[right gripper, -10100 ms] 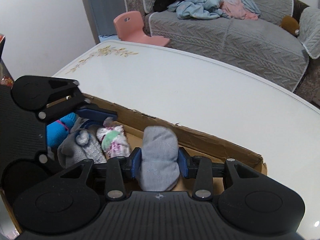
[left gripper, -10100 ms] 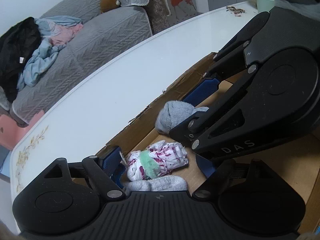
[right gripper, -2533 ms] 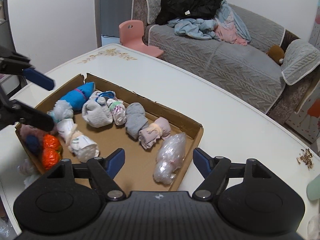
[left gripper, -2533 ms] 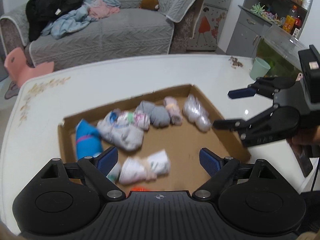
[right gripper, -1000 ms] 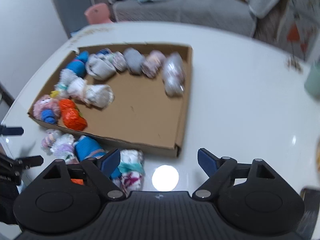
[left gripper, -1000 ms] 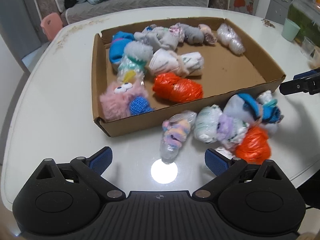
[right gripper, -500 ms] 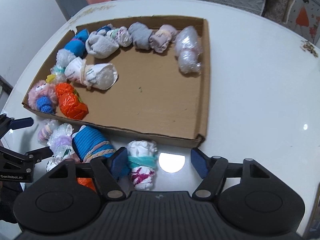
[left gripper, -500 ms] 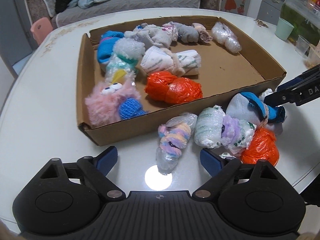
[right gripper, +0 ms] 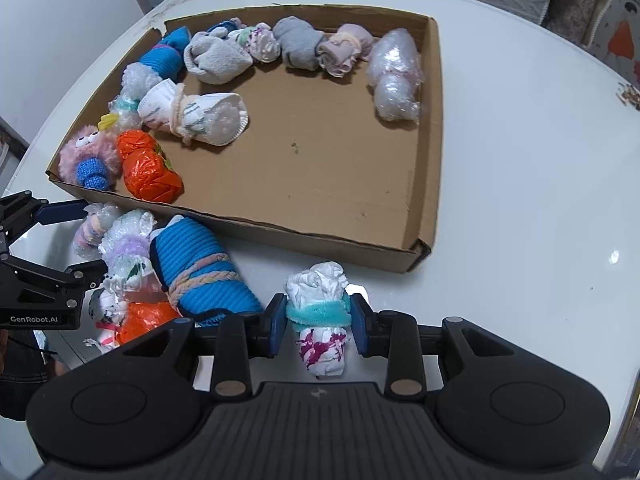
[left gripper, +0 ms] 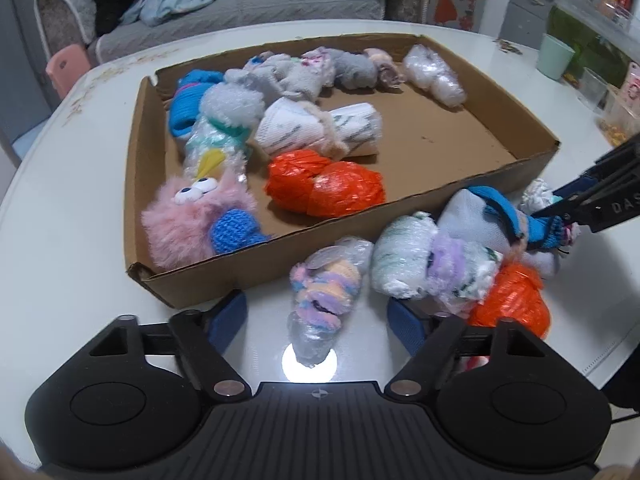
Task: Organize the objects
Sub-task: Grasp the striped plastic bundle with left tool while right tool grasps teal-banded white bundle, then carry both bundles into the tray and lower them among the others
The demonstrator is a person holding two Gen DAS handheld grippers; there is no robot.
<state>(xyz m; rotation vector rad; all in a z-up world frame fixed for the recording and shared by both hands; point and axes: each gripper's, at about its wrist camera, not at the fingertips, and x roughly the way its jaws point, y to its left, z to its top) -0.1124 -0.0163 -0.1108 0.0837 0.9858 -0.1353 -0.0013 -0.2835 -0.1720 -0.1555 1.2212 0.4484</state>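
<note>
A shallow cardboard box [left gripper: 136, 184] [right gripper: 434, 120] on the white table holds several rolled sock bundles. More bundles lie outside its near edge. My right gripper [right gripper: 319, 326] is shut on a white bundle with a teal band and magenta marks [right gripper: 320, 320], next to a blue knitted roll [right gripper: 196, 272]. My left gripper [left gripper: 316, 320] is open around a pastel striped bundle in clear wrap [left gripper: 324, 292], fingers apart from it. The right gripper also shows in the left wrist view [left gripper: 560, 204].
Outside the box lie a wrapped white bundle [left gripper: 400, 256], a lilac one [left gripper: 460, 268] and an orange one [left gripper: 512, 300]. A green cup [left gripper: 554, 56] stands at the far right. A grey sofa [left gripper: 240, 4] is behind the table.
My right gripper has closed onto the white teal-banded bundle. My left gripper has moved in so its open fingers flank the pastel bundle.
</note>
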